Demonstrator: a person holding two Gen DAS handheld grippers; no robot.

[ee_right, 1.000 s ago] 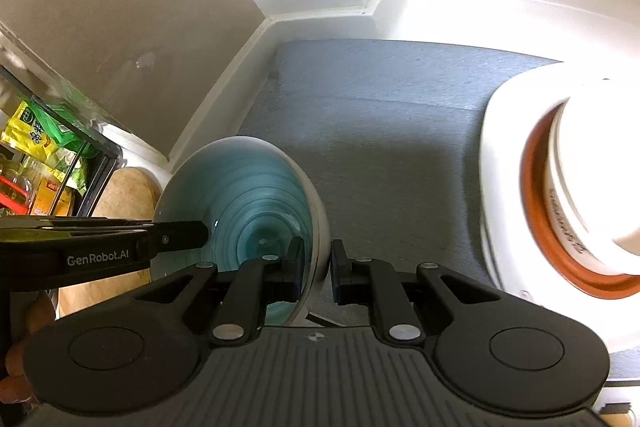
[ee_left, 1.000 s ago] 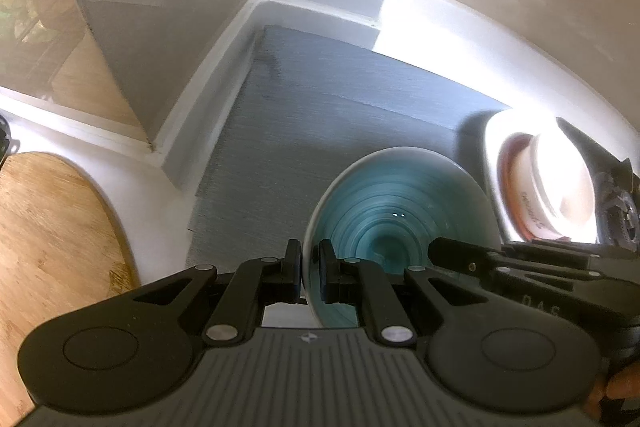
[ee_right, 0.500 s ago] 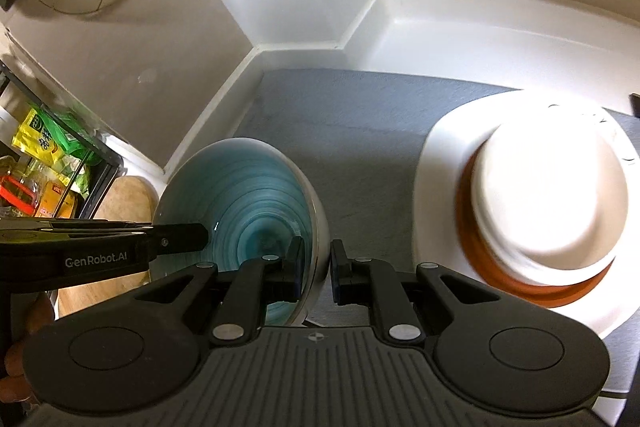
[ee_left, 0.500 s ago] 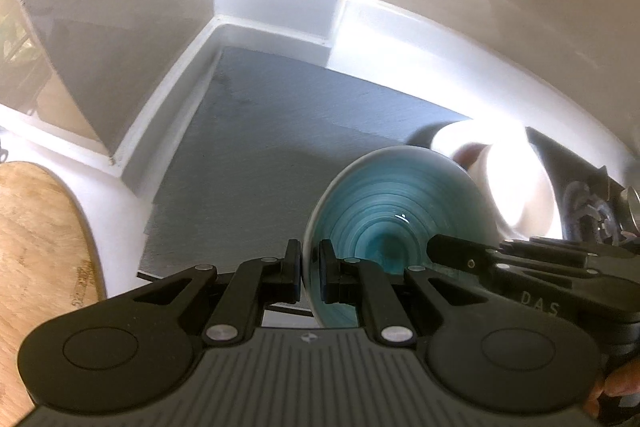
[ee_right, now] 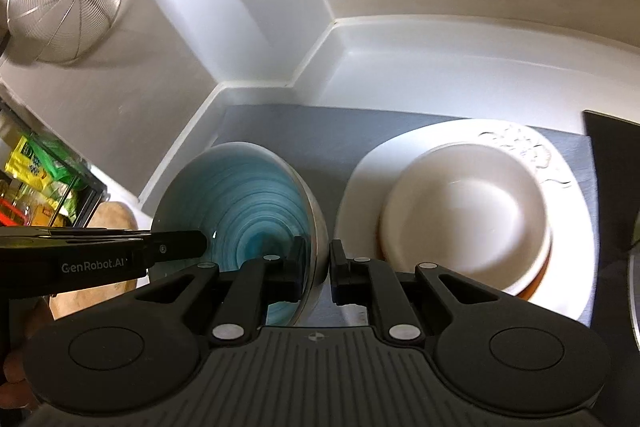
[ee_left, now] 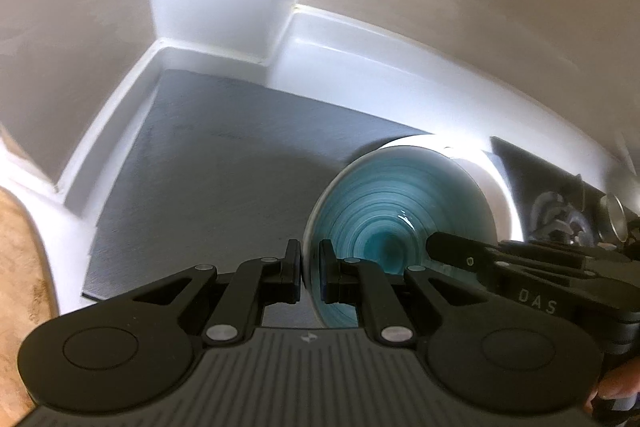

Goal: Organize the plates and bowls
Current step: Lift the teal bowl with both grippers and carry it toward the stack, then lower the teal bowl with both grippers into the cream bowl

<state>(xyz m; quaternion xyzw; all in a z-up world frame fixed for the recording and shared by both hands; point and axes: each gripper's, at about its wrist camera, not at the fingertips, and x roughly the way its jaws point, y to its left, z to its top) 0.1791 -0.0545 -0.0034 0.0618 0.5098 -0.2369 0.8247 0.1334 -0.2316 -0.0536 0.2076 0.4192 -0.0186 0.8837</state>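
Teal bowl (ee_left: 400, 223) held off the grey mat (ee_left: 224, 179), carried from both sides. Left gripper (ee_left: 310, 269) jaws clamped on the rim nearest its camera; right gripper (ee_right: 319, 265) jaws clamped on the opposite rim. Bowl tilted, glazed ring-patterned inside facing the left camera, pale outer wall showing in the right view. Stack just beside it on the mat: white plate (ee_right: 360, 195) at the bottom, orange-brown dish edge (ee_right: 536, 281) above, white bowl (ee_right: 464, 215) on top, upright. Wire strainer (ee_right: 64, 3) hanging on the wall at left. Wooden board (ee_left: 20, 267) on the white desk (ee_left: 70, 259) left of the mat.
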